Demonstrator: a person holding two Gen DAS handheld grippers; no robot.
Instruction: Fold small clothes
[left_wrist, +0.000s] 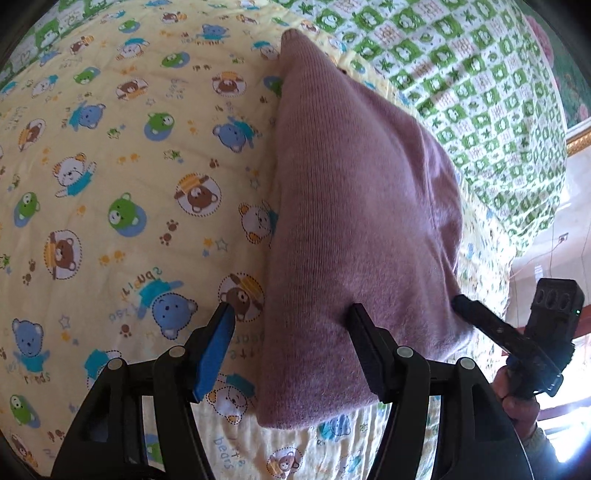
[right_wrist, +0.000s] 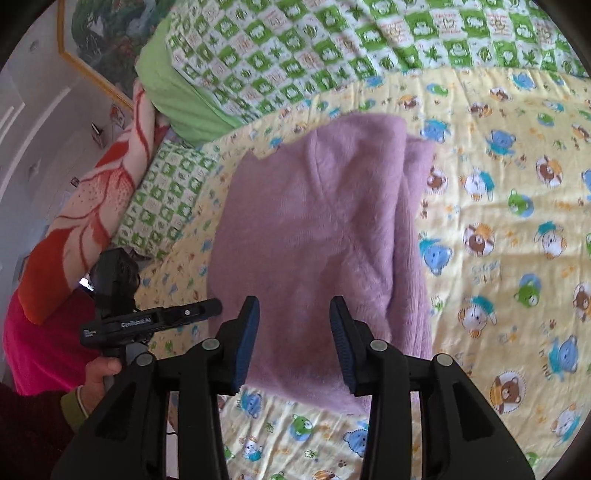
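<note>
You are working in a home bedroom: a bed under a yellow bear-print sheet (right_wrist: 498, 177), a green checked quilt (right_wrist: 314, 48), a red flowered blanket (right_wrist: 92, 206) and a framed picture (right_wrist: 99, 33).

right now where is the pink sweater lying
The pink sweater lies folded on the yellow bear-print sheet, just below the green checked quilt, in front of both open claws in both wrist views.
</note>
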